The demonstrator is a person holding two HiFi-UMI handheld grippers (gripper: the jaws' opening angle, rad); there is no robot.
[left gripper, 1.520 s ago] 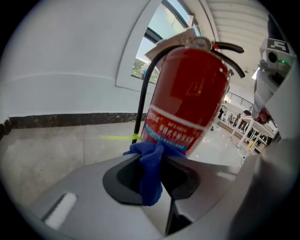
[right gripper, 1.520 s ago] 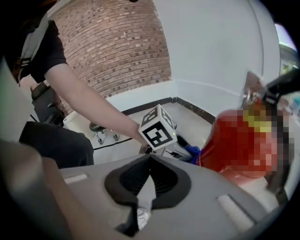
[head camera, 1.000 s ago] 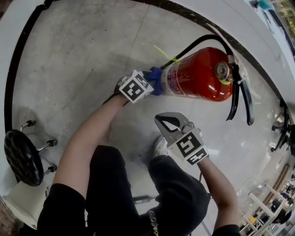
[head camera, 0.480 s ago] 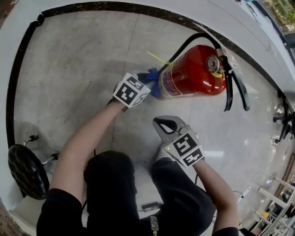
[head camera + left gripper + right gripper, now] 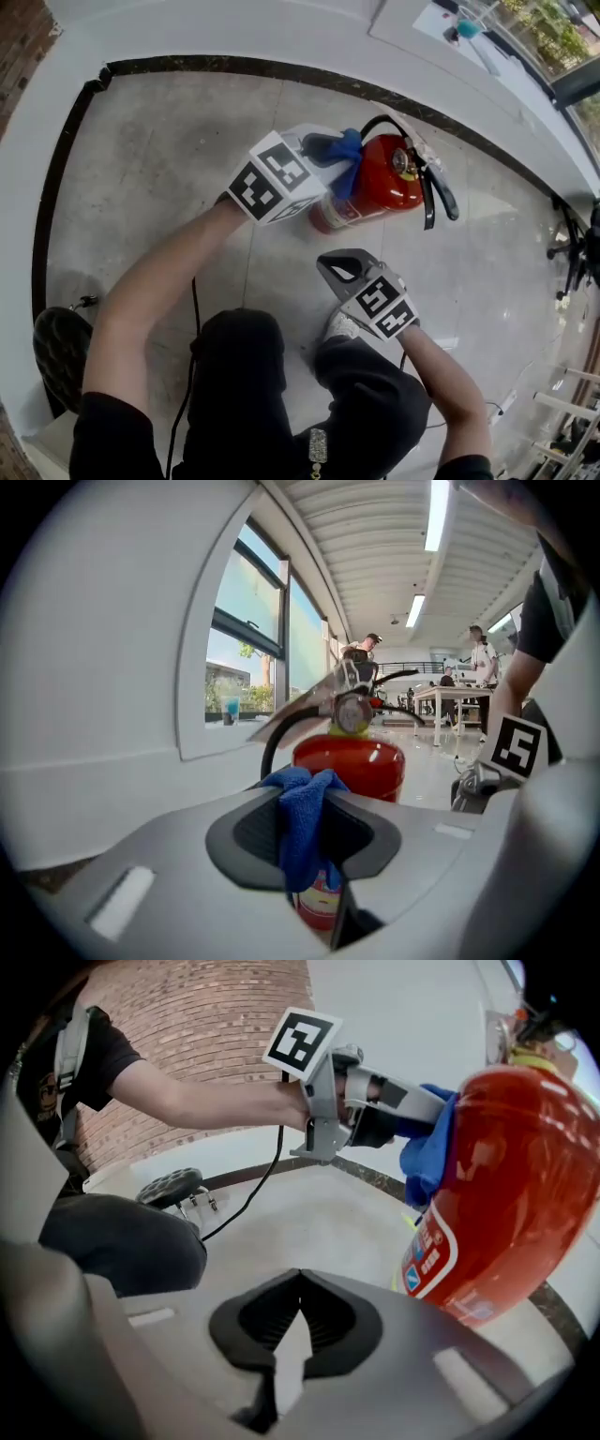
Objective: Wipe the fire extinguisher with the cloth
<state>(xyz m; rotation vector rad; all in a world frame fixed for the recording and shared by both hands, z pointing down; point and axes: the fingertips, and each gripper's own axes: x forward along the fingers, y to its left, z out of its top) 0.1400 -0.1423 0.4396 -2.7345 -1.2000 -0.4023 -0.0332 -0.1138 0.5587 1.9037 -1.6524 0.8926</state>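
your left gripper (image 5: 323,148), pinching the blue cloth (image 5: 345,159), has climbed up the fire extinguisher (image 5: 380,186) to its shoulder, so the wiping progresses; your right gripper (image 5: 342,267) stays closed and empty.

Fire extinguisher (image 5: 375,183): on floor (image 5: 169,169). Cloth (image 5: 345,155): at its left side, between left gripper (image 5: 323,148) jaws. Right gripper (image 5: 339,269): nearer, apart.

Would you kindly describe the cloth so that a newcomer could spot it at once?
Find the red fire extinguisher on the pale floor, by the dark curved border. Against its upper body the left tool pinches a small cloth. It alone is blue and soft, unlike the black hose beside it.
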